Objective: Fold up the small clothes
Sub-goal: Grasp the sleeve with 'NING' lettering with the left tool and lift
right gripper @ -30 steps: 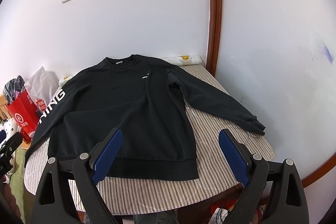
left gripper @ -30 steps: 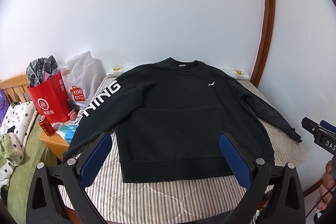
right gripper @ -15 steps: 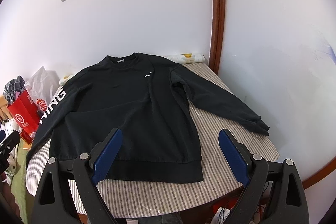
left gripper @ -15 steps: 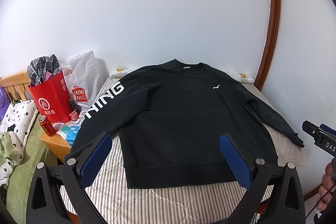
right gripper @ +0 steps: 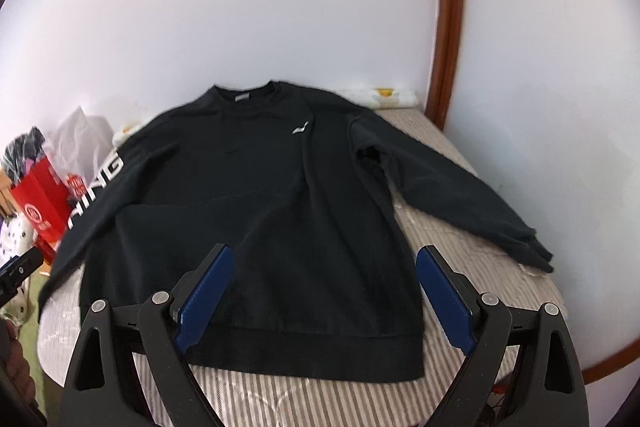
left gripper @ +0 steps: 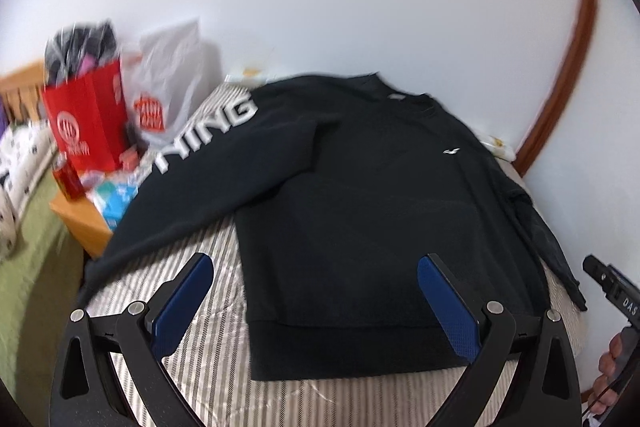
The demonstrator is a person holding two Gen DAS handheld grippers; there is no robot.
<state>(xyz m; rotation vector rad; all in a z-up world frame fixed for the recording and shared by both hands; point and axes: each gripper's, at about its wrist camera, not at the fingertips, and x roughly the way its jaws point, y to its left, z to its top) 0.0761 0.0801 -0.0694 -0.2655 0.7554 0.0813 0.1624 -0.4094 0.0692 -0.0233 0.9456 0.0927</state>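
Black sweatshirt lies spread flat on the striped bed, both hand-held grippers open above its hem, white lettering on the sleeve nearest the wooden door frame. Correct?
Not quite. The right wrist view shows the white lettering on the sweatshirt sleeve nearest the red bag, away from the door frame. The rest holds.

White "NING" runs down the black sweatshirt sleeve; "DAS" on the right gripper.
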